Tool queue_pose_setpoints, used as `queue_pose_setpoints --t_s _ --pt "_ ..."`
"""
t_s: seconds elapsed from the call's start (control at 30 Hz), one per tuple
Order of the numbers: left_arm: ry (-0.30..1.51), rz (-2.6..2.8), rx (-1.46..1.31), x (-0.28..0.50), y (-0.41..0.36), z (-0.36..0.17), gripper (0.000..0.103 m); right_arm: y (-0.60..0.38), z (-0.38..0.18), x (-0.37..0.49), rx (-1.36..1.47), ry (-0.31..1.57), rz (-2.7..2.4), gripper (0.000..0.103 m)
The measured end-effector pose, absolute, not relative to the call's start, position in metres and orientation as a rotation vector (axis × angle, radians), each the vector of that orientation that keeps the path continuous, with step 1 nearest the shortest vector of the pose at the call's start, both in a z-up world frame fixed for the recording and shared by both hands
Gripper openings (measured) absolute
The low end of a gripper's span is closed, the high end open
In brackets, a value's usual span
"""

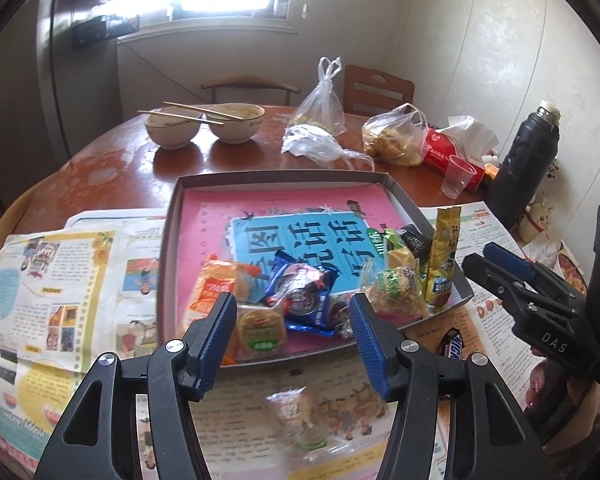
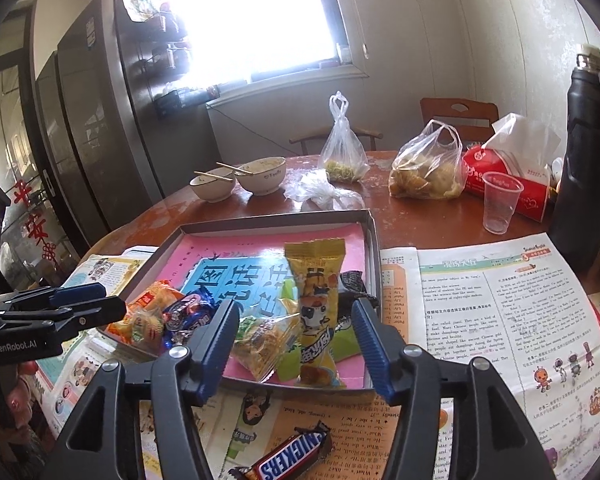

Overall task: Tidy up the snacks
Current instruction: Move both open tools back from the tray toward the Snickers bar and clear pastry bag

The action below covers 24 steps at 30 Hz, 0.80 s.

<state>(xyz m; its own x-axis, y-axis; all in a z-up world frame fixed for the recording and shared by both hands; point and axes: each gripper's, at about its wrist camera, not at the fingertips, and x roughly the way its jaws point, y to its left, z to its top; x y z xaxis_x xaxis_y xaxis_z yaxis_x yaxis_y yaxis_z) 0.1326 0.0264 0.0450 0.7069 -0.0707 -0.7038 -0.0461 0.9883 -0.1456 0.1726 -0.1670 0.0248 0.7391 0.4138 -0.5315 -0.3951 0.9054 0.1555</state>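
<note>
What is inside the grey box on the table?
The grey box holds a pink and blue printed sheet as lining, with snack packets on it: a tall yellow packet, a blue cookie packet, orange ones. The sheet hides the box floor.

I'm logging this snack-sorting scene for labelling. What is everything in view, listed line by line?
box tray: 1, grey with pink-blue liner, table centre
wrapped snacks: several, mixed colours, tray's near end
tall yellow packet: 1, yellow, tray's right side
Snickers bar: 1, brown-blue, newspaper before tray
clear-wrapped snack: 1, blurred, newspaper before tray
newspapers: several, printed, under tray
bowls: 2, white, chopsticks across, far side
plastic bags: 3, clear, far side
plastic cup: 1, clear, right
tissue pack: 1, red, behind cup
flask: 1, black, far right
left gripper: black-blue, open, empty
right gripper: black-blue, open, empty
</note>
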Motion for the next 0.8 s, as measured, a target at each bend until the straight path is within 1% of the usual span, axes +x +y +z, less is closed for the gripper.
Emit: queue_pose_setpoints --t_s 0.2,0.63,0.8 --pt "0.804 -0.009 -0.175 0.12 0.038 0.041 0.061 -0.165 0.033 0.159 0.016 0.58 0.441 0.064" --pt "0.825 -0.035 -0.177 0.102 0.041 0.039 0.061 -0.16 0.043 0.135 -0.009 0.571 0.445 0.067" --pt "0.863 -0.051 -0.176 0.099 0.037 0.031 0.061 -0.16 0.044 0.128 -0.014 0.574 0.452 0.068"
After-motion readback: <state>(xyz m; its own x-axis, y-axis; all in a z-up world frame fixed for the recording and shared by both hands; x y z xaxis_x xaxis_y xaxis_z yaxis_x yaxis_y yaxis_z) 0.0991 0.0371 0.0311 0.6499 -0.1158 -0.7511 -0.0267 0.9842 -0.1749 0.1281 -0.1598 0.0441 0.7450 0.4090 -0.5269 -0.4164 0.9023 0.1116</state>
